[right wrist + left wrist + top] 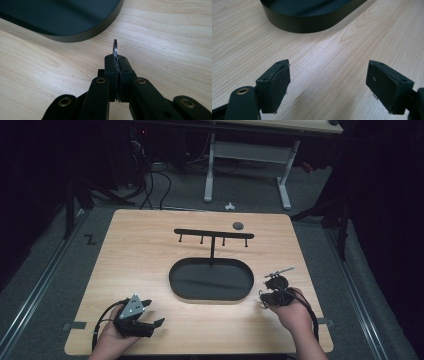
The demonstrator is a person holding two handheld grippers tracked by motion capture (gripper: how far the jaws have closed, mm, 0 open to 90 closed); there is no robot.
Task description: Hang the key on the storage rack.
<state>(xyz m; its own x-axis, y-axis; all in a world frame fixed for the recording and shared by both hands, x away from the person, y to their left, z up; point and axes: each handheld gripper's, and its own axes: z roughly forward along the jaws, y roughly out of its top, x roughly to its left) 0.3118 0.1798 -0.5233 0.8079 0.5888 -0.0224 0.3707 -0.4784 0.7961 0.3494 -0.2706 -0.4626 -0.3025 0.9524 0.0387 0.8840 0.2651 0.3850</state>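
Right gripper view: the right gripper (117,65) has its jaws pressed together on a thin metal ring (115,48), which stands on edge between the pads with its top arc poking out past the tips. Below it lies the wooden table (162,32), and the black oval tray (75,30) sits just beyond, to the far left. In the high view this gripper (264,300) is at the near right of the table, just right of the tray's near end. The left gripper (328,86) has its jaws spread wide with nothing between them, over bare wood at the near left, short of the tray.
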